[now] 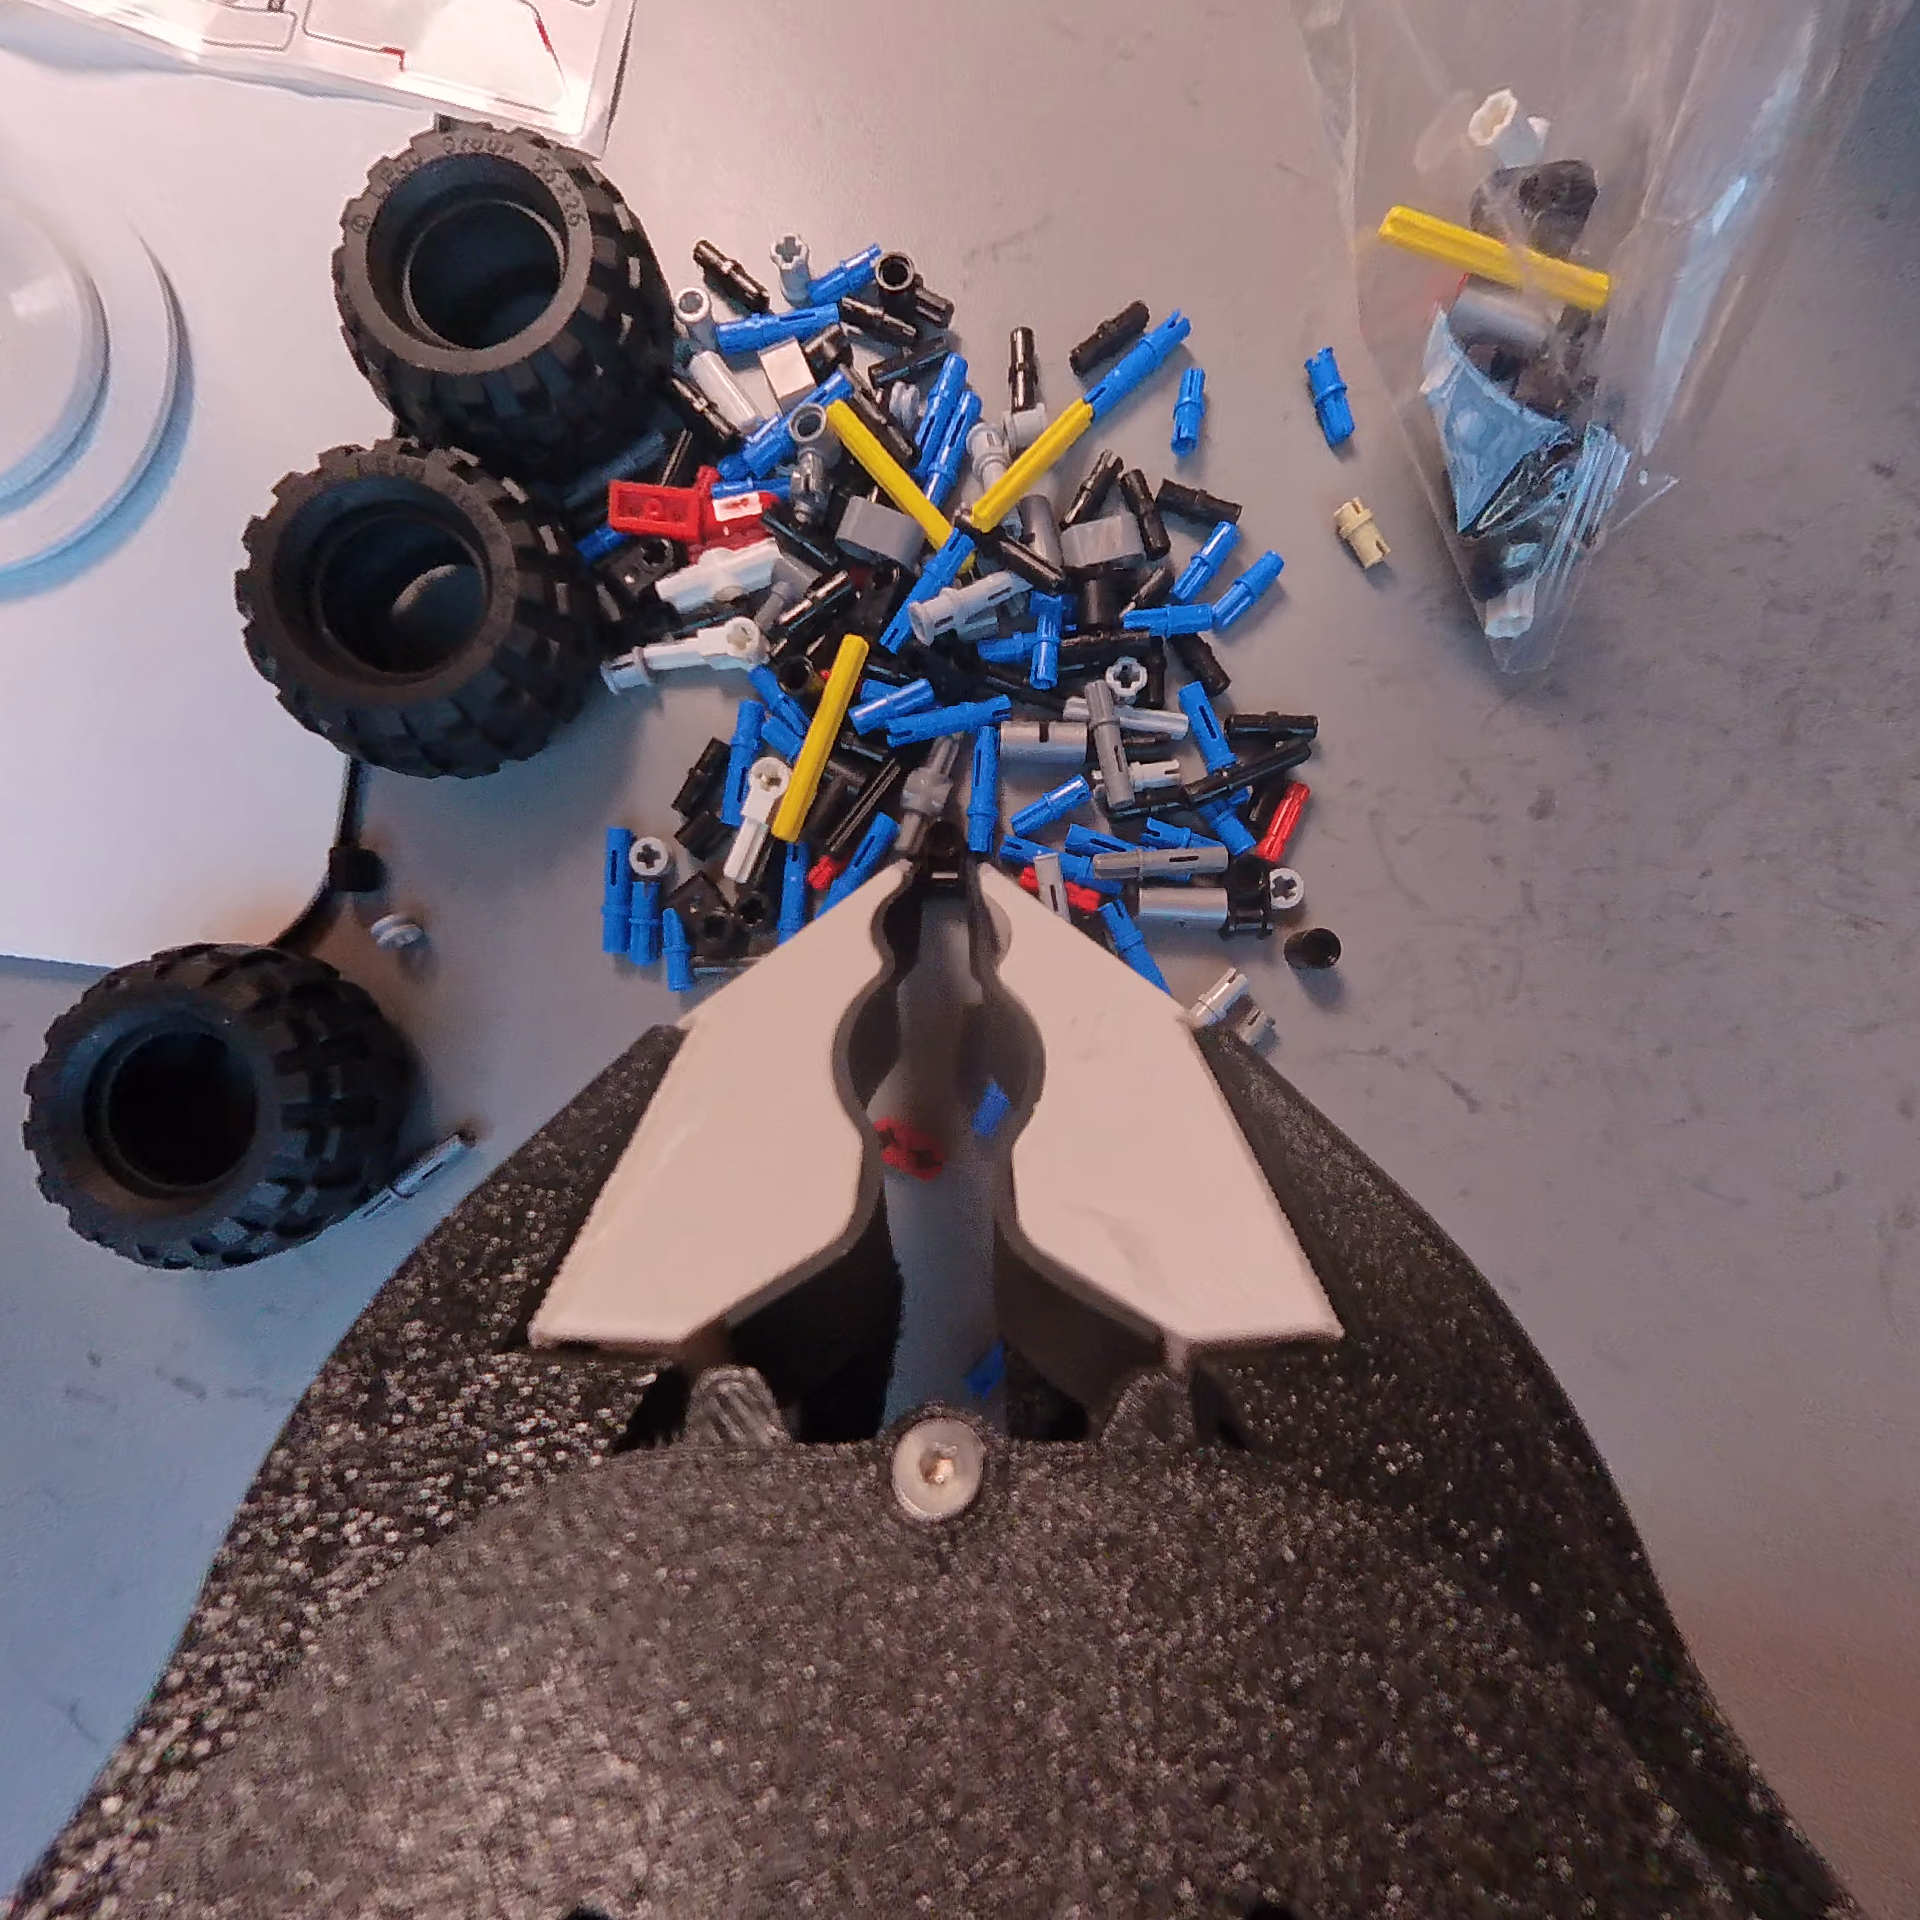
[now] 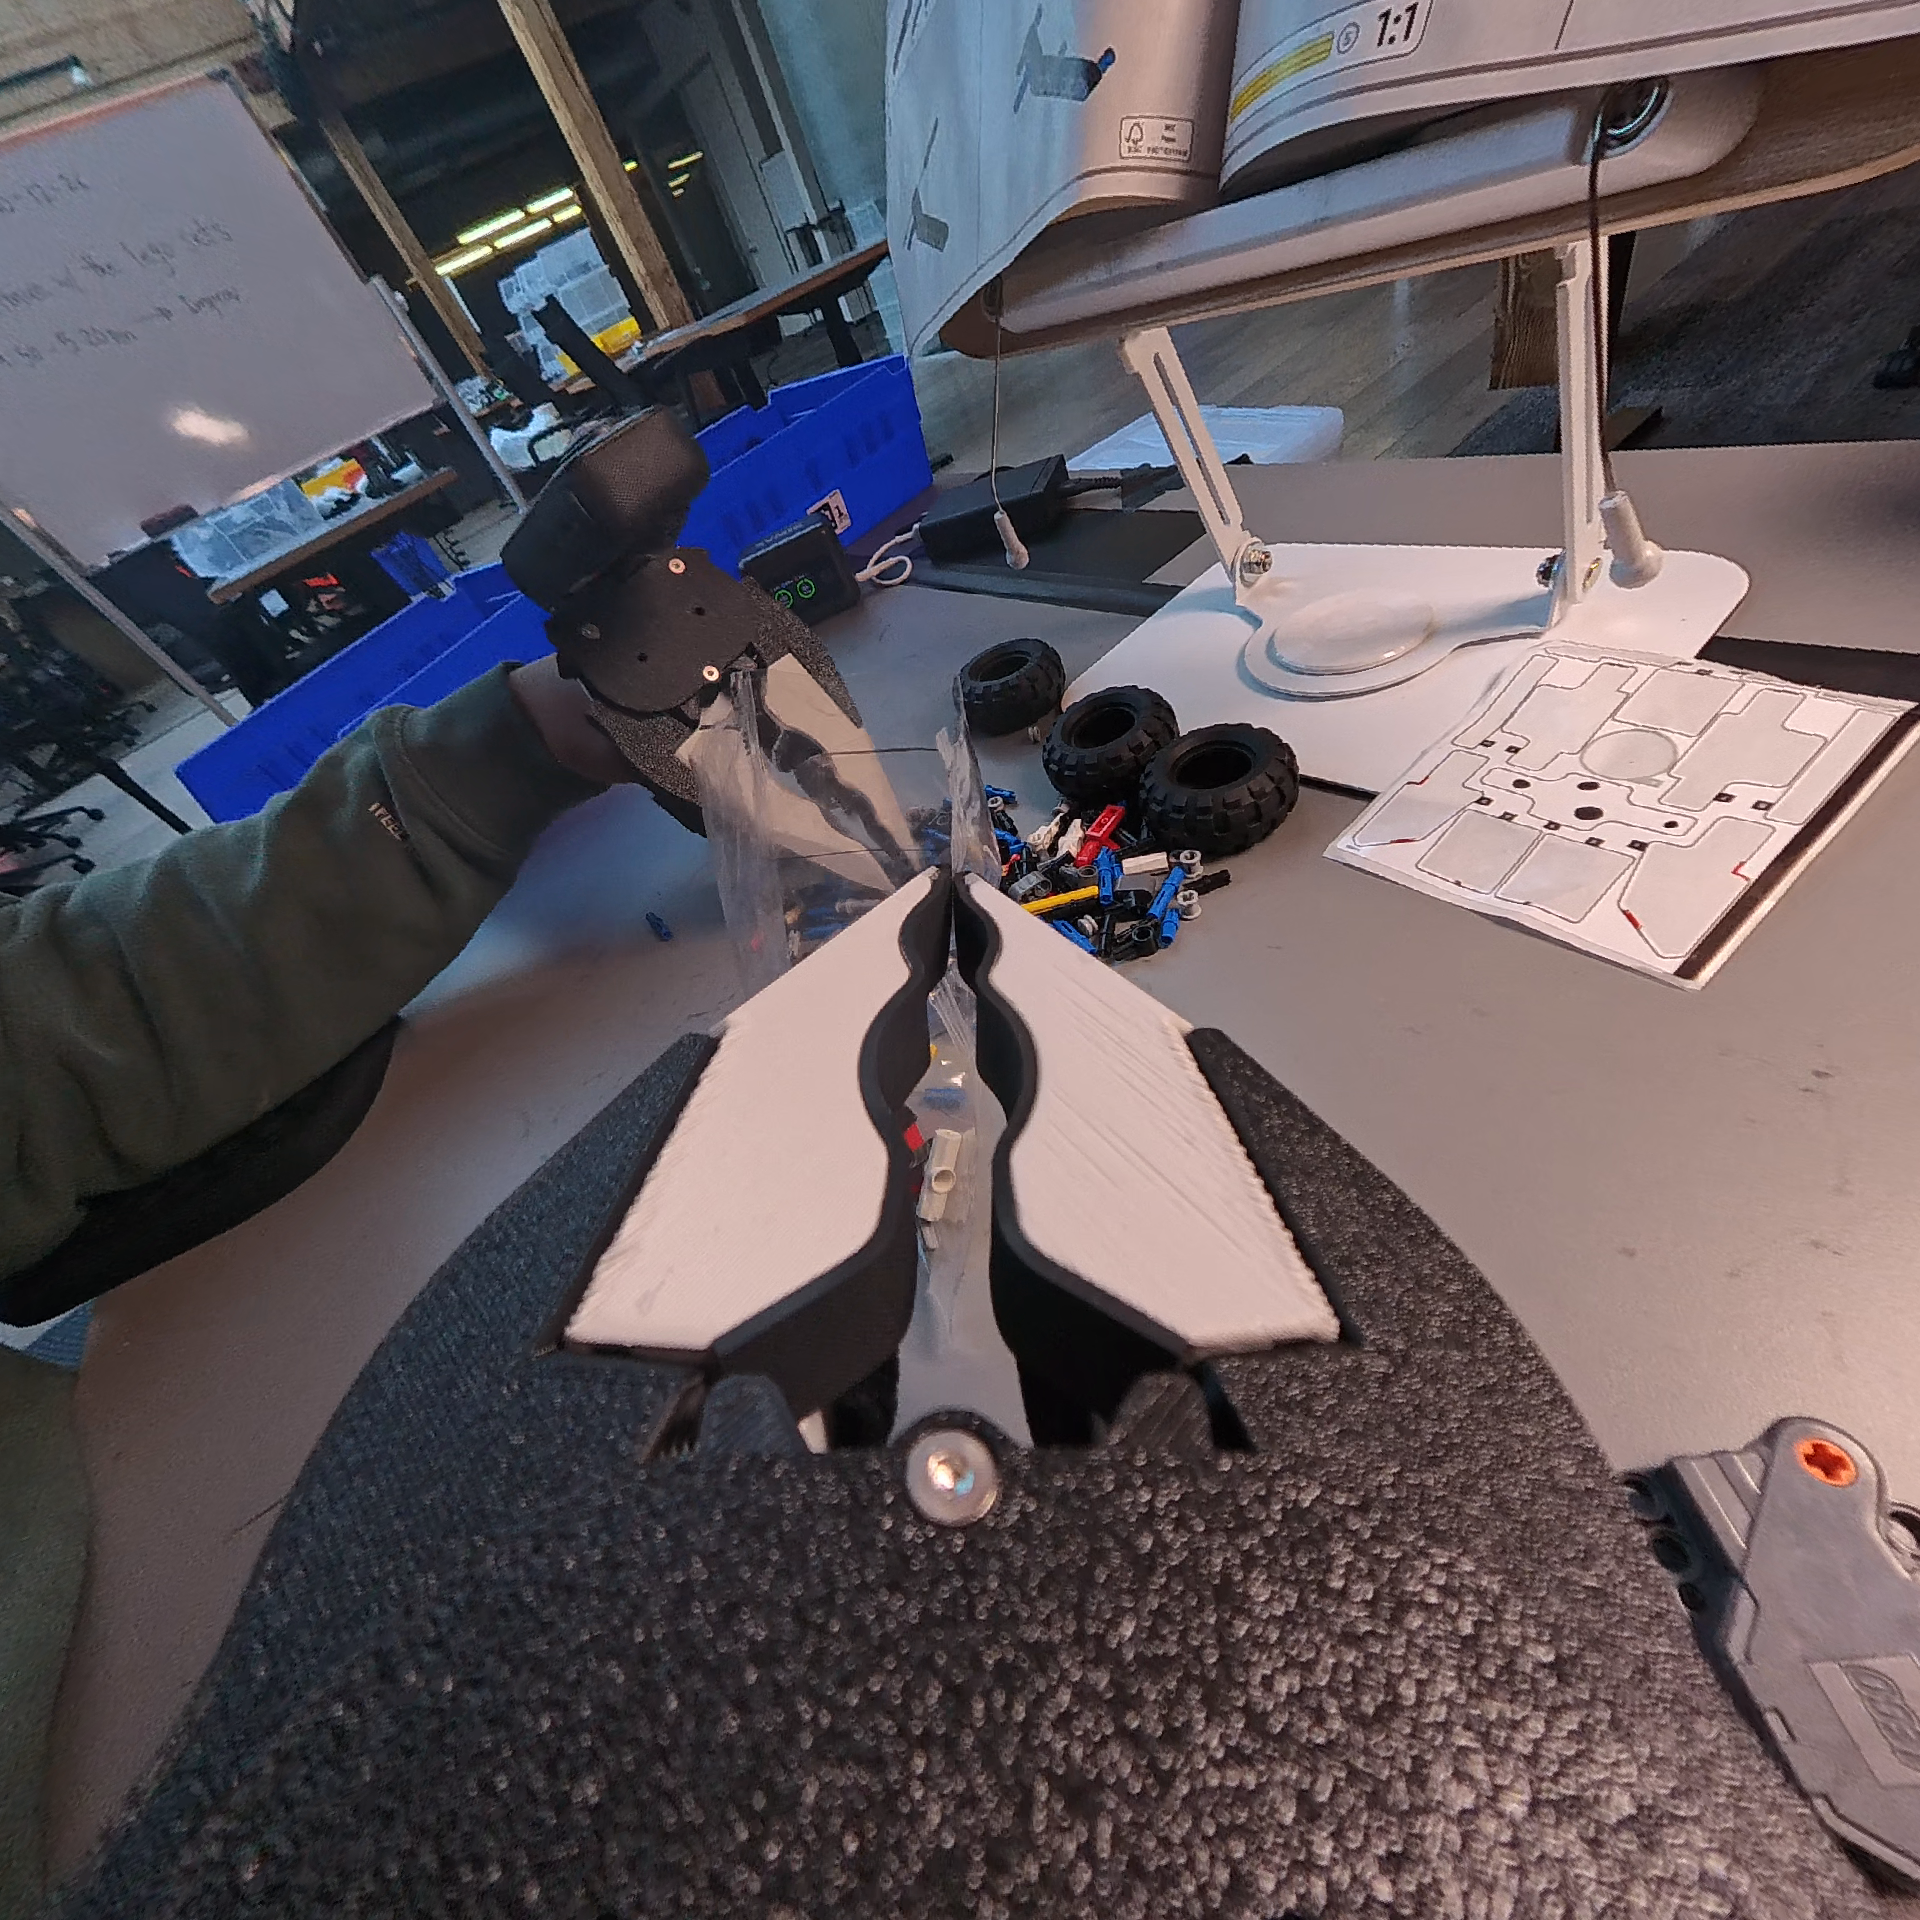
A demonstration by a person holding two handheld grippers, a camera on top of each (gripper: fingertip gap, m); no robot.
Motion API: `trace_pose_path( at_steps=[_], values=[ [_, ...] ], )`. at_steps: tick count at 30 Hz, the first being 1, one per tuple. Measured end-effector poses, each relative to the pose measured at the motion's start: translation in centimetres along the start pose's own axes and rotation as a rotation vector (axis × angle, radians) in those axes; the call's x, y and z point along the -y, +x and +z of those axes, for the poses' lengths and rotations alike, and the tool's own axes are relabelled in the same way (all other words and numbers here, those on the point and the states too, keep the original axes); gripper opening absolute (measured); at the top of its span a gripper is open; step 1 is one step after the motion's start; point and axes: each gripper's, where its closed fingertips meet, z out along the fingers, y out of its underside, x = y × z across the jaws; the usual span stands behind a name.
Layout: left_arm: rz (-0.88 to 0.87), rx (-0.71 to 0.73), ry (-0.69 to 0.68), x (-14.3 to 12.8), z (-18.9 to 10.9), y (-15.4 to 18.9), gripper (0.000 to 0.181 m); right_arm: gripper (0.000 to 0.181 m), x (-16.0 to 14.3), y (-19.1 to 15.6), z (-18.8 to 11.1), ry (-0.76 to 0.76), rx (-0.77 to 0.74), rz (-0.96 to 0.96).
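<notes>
The left hand-held gripper (image 1: 943, 868) is clenched on a small black pin (image 1: 943, 850) at the near edge of the loose parts pile (image 1: 935, 582) on the tabletop (image 1: 1558, 1039). The right hand-held gripper (image 2: 952, 881) is clenched on a clear plastic bag (image 2: 961, 790) with parts inside. Three tyres (image 1: 499, 301) lie left of the pile.

You've got a scuffed grey worktop (image 1: 1558, 1039) with a heap of small plastic pins (image 1: 966, 644), three black tyres (image 1: 416, 608), a sticker sheet (image 2: 1621, 810) and a white stand base (image 2: 1455, 623) sitting on it.
</notes>
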Motion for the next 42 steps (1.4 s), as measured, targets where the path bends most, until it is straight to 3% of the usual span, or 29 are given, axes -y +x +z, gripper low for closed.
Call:
trace_pose_path(
  at_steps=[3, 5, 10, 12, 16, 20, 22, 24, 28, 32, 38, 42],
  values=[
    [0.006, 0.012, -0.013, -0.2, -0.8, -0.1, 0.007, 0.000, 0.0, 0.0, 0.0, 0.000, 0.001, 0.000],
    [-0.010, 0.032, 0.059, 1.2, -2.7, -0.3, 0.007, 0.000, 0.1, -0.1, -0.1, 0.001, 0.003, -0.002],
    [0.018, -0.045, 0.511, 13.6, -9.3, 5.2, 0.007, 0.000, -0.1, -0.8, 0.3, -0.006, 0.022, -0.003],
    [0.032, -0.010, 0.497, 16.0, -8.8, 6.4, 0.007, 0.000, -0.1, -1.2, 0.4, -0.006, 0.029, -0.009],
    [-0.022, -0.040, 0.437, 16.4, -7.2, 7.1, 0.008, 0.000, 0.1, -1.7, 0.2, -0.001, 0.032, -0.027],
    [-0.080, 0.004, 0.497, 15.5, -9.6, 5.8, 0.018, 0.000, 0.2, -1.7, 0.0, 0.004, 0.032, -0.029],
    [-0.089, 0.041, 0.490, 13.7, -11.2, 5.4, 0.018, 0.000, 0.3, -1.6, -0.1, 0.007, 0.032, -0.026],
    [-0.106, 0.050, 0.388, 9.8, -11.1, 5.4, 0.016, 0.000, 0.3, -1.5, -0.3, 0.012, 0.032, -0.023],
    [-0.158, 0.087, 0.087, -1.6, -8.1, 5.6, 0.022, 0.000, 0.3, -1.1, -0.3, 0.013, 0.032, -0.011],
    [-0.210, 0.082, -0.039, -7.8, -6.5, 6.5, 0.021, 0.000, 0.1, -1.1, -0.1, 0.007, 0.029, -0.006],
    [-0.164, 0.088, -0.100, -9.1, -6.8, 6.1, 0.004, 0.000, -0.1, -1.1, 0.0, 0.000, 0.027, -0.005],
    [-0.133, 0.161, 0.000, -5.9, -6.2, 3.4, 0.004, 0.000, -0.2, -1.0, 0.1, -0.001, 0.025, -0.003]
  ],
)
